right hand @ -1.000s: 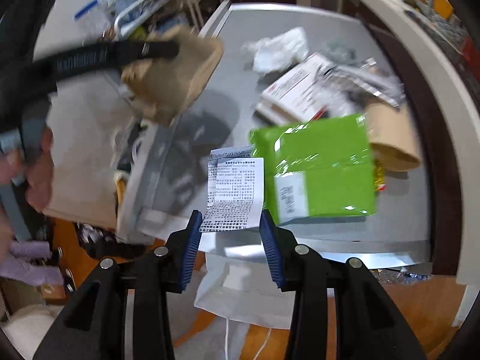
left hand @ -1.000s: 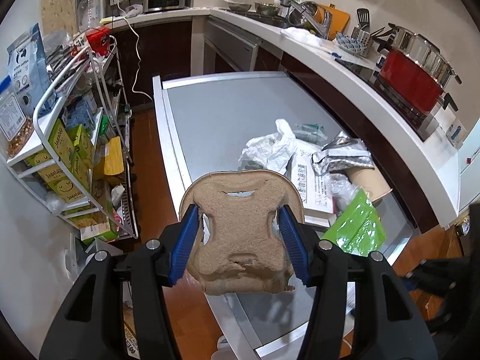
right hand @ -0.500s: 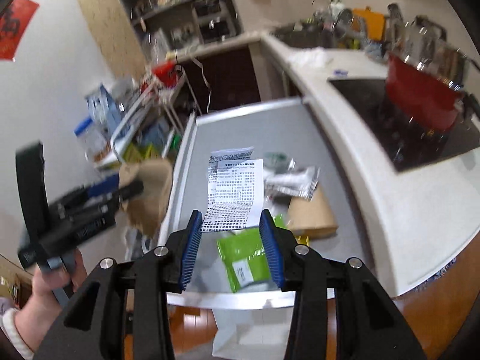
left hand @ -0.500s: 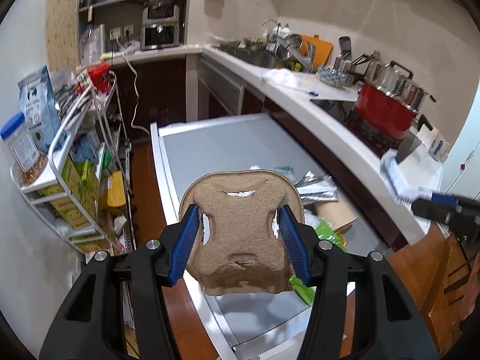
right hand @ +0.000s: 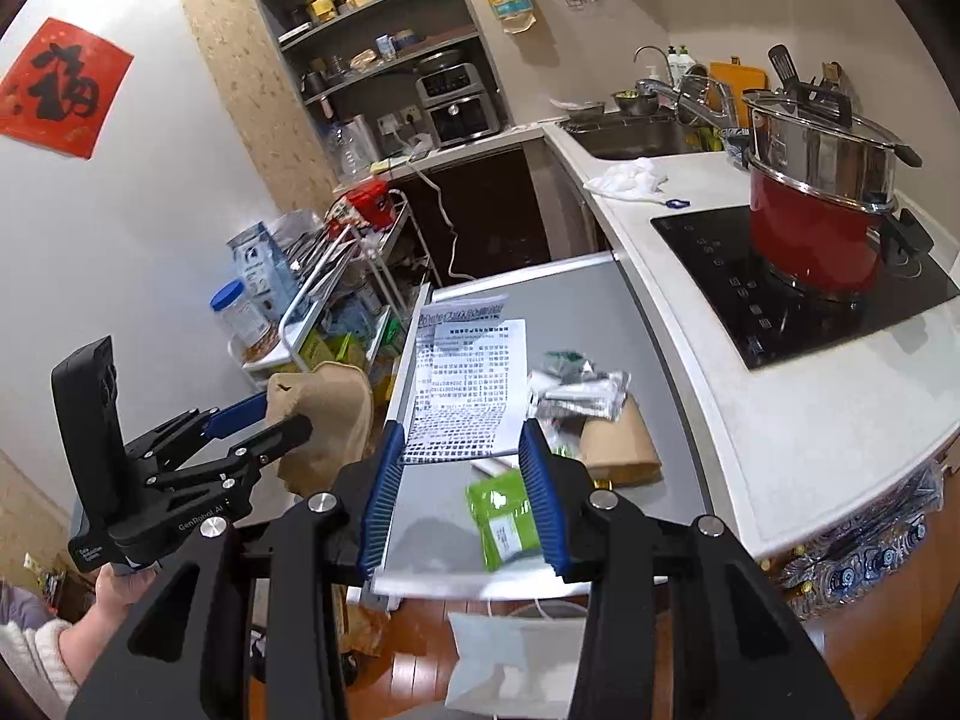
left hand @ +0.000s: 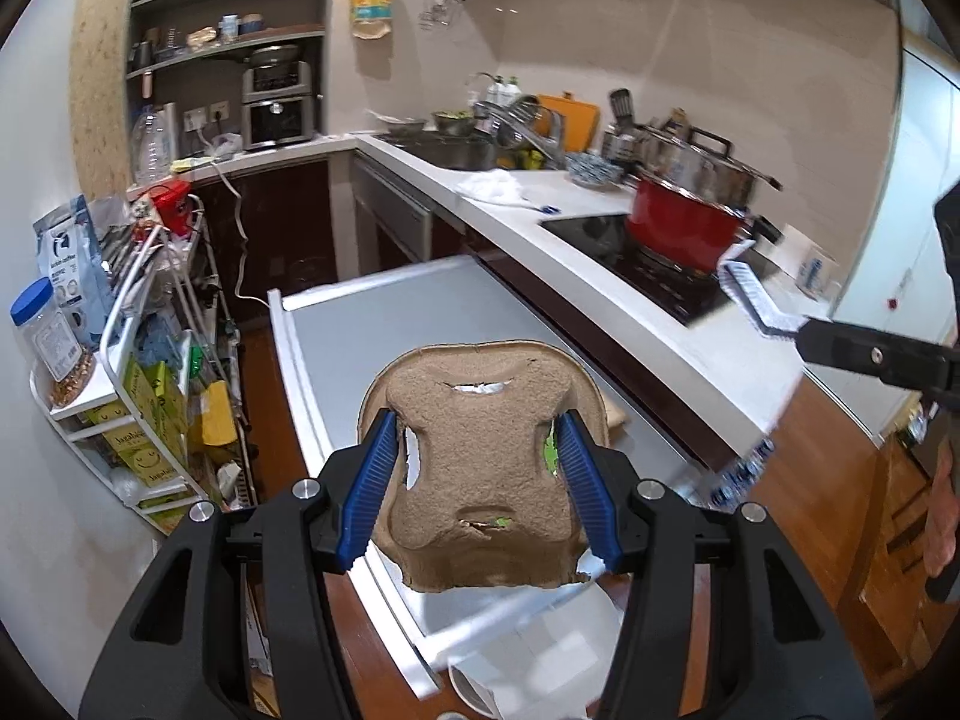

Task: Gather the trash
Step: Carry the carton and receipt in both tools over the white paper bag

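Pulp cup carrier (left hand: 480,474) sits pinched between the blue pads of the left gripper (left hand: 477,480), held up over the near edge of the grey table (left hand: 390,330). The right gripper (right hand: 462,480) clamps a printed paper slip (right hand: 468,384) (upright, text facing the camera). Beyond, on the table, lie a green packet (right hand: 501,516), a brown paper bag (right hand: 618,444) and silver wrappers (right hand: 582,390); farther off, a red pot (right hand: 810,240) stands on the cooktop.

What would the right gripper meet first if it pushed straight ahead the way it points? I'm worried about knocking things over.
Probably the grey table and the silver wrappers lying on it. The right gripper, shut on a printed paper, points over them, though depth is hard to judge.
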`<action>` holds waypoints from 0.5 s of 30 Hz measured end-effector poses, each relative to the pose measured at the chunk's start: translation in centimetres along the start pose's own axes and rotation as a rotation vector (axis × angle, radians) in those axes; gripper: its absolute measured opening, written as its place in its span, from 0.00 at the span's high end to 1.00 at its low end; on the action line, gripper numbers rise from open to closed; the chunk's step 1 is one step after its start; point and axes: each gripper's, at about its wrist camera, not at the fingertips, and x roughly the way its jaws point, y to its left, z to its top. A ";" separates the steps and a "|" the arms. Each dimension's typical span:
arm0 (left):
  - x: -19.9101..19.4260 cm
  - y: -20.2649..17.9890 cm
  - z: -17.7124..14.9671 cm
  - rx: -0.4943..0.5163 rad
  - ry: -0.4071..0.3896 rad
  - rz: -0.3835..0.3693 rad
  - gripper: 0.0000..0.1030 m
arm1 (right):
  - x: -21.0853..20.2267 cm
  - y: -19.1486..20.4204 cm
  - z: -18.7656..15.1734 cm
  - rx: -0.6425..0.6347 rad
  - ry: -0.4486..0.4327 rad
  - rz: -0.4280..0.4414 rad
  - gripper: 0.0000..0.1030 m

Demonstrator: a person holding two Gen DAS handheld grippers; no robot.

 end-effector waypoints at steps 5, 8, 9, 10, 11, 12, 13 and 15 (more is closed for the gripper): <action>-0.8 -2.4 -2.5 0.052 0.055 -0.038 0.46 | -1.3 -1.1 -2.9 0.023 0.075 -0.001 0.62; -0.6 -3.6 -4.7 0.063 0.130 -0.086 0.46 | -1.1 -2.0 -5.3 0.051 0.153 -0.001 0.62; -0.4 -3.8 -5.2 0.067 0.151 -0.098 0.46 | -0.9 -2.4 -6.2 0.058 0.183 -0.003 0.62; -0.1 -4.1 -6.0 0.072 0.181 -0.110 0.46 | -0.4 -2.7 -7.4 0.062 0.226 -0.010 0.62; 0.2 -4.3 -6.7 0.076 0.210 -0.122 0.46 | 0.2 -3.0 -8.7 0.068 0.271 -0.021 0.62; 0.9 -4.5 -7.9 0.076 0.255 -0.145 0.46 | 1.0 -3.4 -10.1 0.084 0.318 -0.019 0.62; 1.4 -4.7 -8.6 0.074 0.284 -0.162 0.46 | 1.9 -3.8 -11.5 0.099 0.361 -0.015 0.62; 2.5 -5.1 -10.4 0.071 0.342 -0.190 0.46 | 3.8 -4.5 -14.2 0.115 0.447 -0.036 0.62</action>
